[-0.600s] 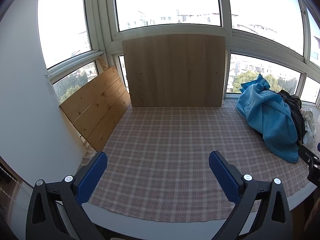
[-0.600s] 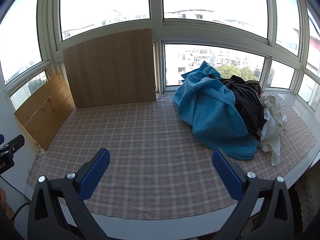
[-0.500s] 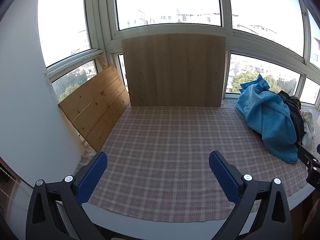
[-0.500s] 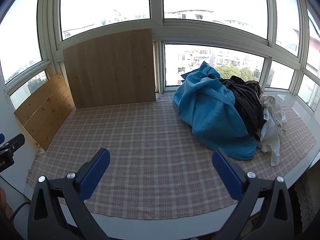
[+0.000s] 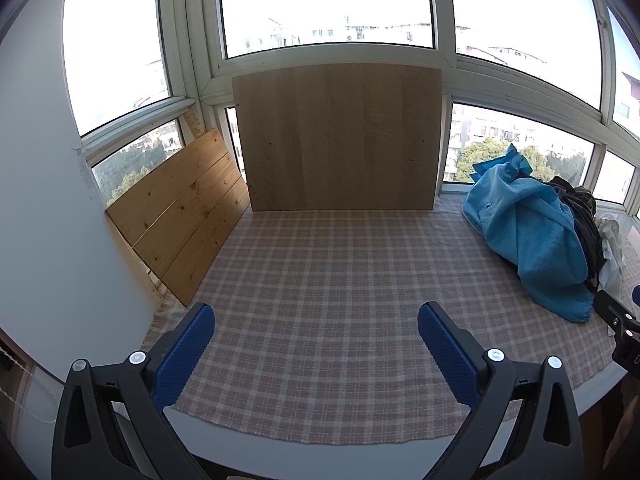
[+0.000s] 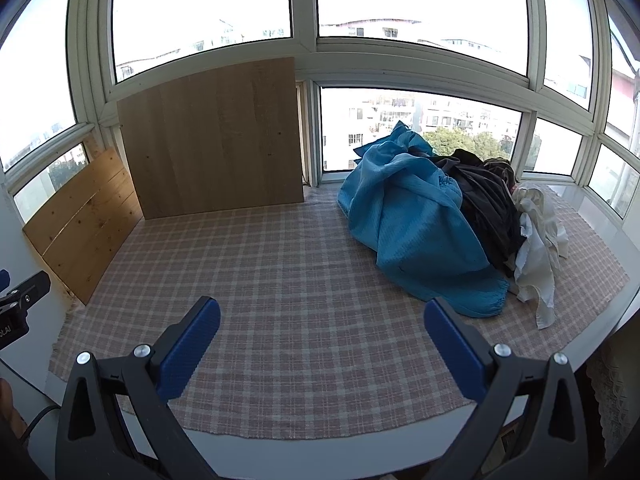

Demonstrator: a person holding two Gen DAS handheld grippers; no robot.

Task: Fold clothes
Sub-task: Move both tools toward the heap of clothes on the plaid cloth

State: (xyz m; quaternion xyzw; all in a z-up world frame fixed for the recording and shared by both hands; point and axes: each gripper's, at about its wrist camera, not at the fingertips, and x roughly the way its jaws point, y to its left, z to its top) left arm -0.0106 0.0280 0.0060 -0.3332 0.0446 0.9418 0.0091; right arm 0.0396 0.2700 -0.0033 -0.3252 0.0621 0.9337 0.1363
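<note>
Nothing much has shifted since the earlier frames: both views match almost exactly, apart from the slightest drift of the left wrist view toward 9 o'clock, and the clothes lie as they did.

Left tool [image 5: 316, 328] stands with its blue pads wide apart and nothing between them, hovering over the near edge of the table [image 5: 320, 456], which is covered by a plaid cloth [image 5: 320, 280]. Right tool [image 6: 322, 322] is likewise spread wide and empty.

Judging by this, the folding has not begun; the step in hand is the approach to pick a first garment. The pile sits at about 2 o'clock in the right wrist view and at 3 o'clock in the left, near the far window. A blue garment [image 6: 416, 224] lies on top and nearest, crumpled, draped over a dark garment [image 6: 488, 196], with a white garment [image 6: 536, 248] trailing at the pile's 3 o'clock side.

The next move probably calls for the right tool to reach toward 2 o'clock, pinch the blue garment's loose hem near its lower edge, and drag it onto the open plaid area at 12 o'clock, where the left tool can help spread it flat. The fabric looks soft and textured, so it may bunch.
</note>
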